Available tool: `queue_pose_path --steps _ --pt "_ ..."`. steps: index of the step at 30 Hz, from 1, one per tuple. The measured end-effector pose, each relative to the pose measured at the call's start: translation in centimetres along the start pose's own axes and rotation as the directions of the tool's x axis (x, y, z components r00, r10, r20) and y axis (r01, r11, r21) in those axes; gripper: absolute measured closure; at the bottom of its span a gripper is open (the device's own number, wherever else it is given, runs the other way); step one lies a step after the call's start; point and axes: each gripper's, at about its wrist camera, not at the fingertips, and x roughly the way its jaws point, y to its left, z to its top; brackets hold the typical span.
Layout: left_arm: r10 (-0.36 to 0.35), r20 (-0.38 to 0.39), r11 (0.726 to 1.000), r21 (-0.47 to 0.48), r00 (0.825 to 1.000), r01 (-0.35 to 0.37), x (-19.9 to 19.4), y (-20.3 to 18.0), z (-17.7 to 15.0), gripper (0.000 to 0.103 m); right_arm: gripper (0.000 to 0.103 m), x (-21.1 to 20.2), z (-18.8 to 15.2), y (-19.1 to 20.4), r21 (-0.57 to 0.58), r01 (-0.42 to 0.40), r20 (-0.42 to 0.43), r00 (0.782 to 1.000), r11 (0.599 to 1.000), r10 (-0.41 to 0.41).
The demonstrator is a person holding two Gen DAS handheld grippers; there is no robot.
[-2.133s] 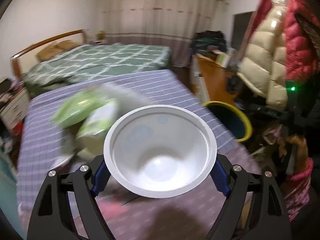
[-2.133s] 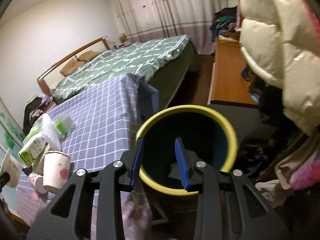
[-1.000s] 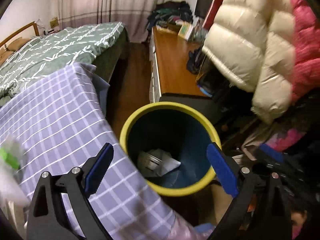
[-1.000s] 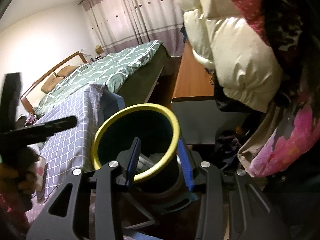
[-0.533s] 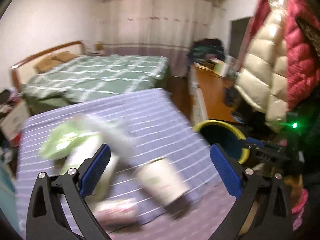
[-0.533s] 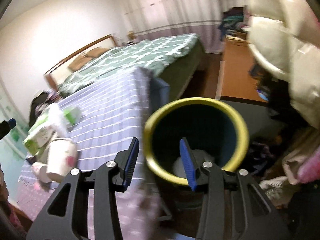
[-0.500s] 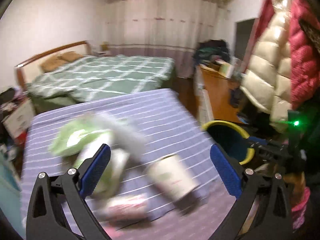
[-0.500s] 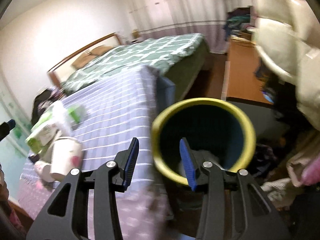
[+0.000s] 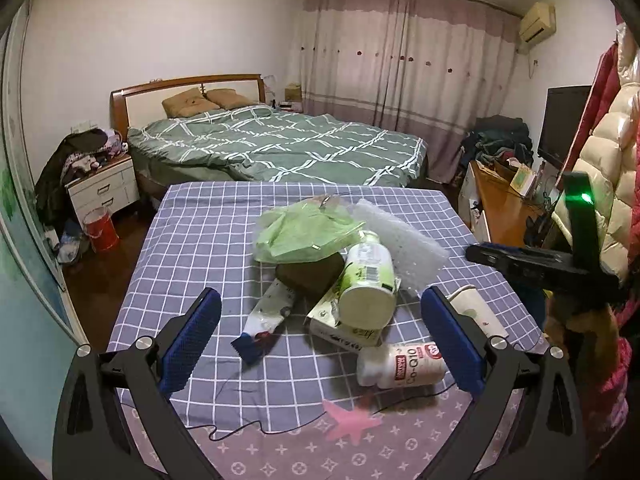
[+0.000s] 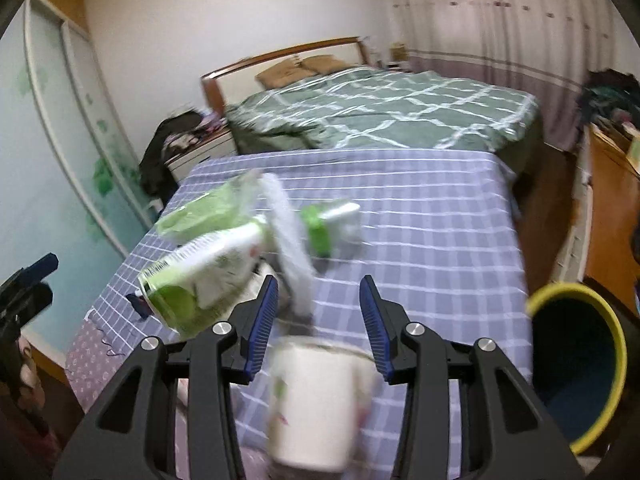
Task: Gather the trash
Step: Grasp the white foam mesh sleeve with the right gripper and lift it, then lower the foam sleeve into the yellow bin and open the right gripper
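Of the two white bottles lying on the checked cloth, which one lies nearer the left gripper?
The small white Co-Q10 bottle, on its side by the left gripper's right finger. The larger green-labelled bottle lies farther back in the pile.

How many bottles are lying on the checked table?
2. A green-labelled bottle rests on the trash pile in the middle; a white Co-Q10 bottle lies nearer, beside the left gripper. Others may be hidden underneath.

Trash pile (image 9: 328,264) lies mid-table (image 9: 192,216), bed (image 9: 280,144) behind, bin (image 10: 576,368) off the table's right edge.
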Motion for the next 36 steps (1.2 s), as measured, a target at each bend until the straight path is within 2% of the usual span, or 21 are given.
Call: queue_pose_path --steps 6,9,10,11,12,20,25,31,36 --pt "-0.007 -0.026 1.000 -0.021 1.000 0.006 1.2 0.3 -0.7 0.005 0.062 4.7 1.6 1.0 -0.037 0.039 -0.082 0.996 0.999 -0.042" --pt "-0.003 -0.038 1.000 -0.024 0.999 0.002 1.8 0.3 -1.0 0.005 0.062 6.4 1.7 0.7 -0.012 0.018 -0.123 0.992 1.000 -0.019" --pt "-0.003 -0.040 1.000 -0.024 0.999 0.002 2.0 0.2 -0.9 0.005 0.070 6.6 1.6 0.8 -0.008 0.015 -0.126 0.992 1.000 -0.016" --pt "-0.002 -0.042 1.000 -0.025 0.999 0.001 2.2 0.2 -0.8 0.005 0.085 6.7 1.5 0.6 -0.002 0.010 -0.128 0.992 1.000 -0.010" --pt "-0.002 -0.043 1.000 -0.025 0.999 0.001 2.3 0.1 -0.9 0.005 0.087 6.7 1.5 0.5 0.001 0.002 -0.127 0.992 1.000 -0.002" --pt "-0.005 -0.056 1.000 -0.015 0.998 0.004 3.5 -0.5 -1.1 0.005 0.089 3.1 1.2 0.3 0.007 -0.013 -0.011 1.000 1.000 0.013" --pt "-0.011 -0.058 1.000 0.004 0.998 0.011 3.6 -1.7 -1.2 0.005 0.089 -0.4 0.6 -1.2 0.068 0.002 0.075 0.997 0.998 -0.007" --pt "-0.022 -0.062 1.000 0.021 0.998 0.024 3.5 -2.6 -1.6 0.005 0.089 -5.7 -2.0 -5.5 0.198 0.101 0.168 0.977 0.975 -0.135" --pt "-0.025 -0.068 0.999 0.035 0.997 0.027 3.7 -3.3 -1.7 0.005 0.089 -8.9 -5.4 -11.3 0.345 0.241 0.159 0.937 0.907 -0.309"
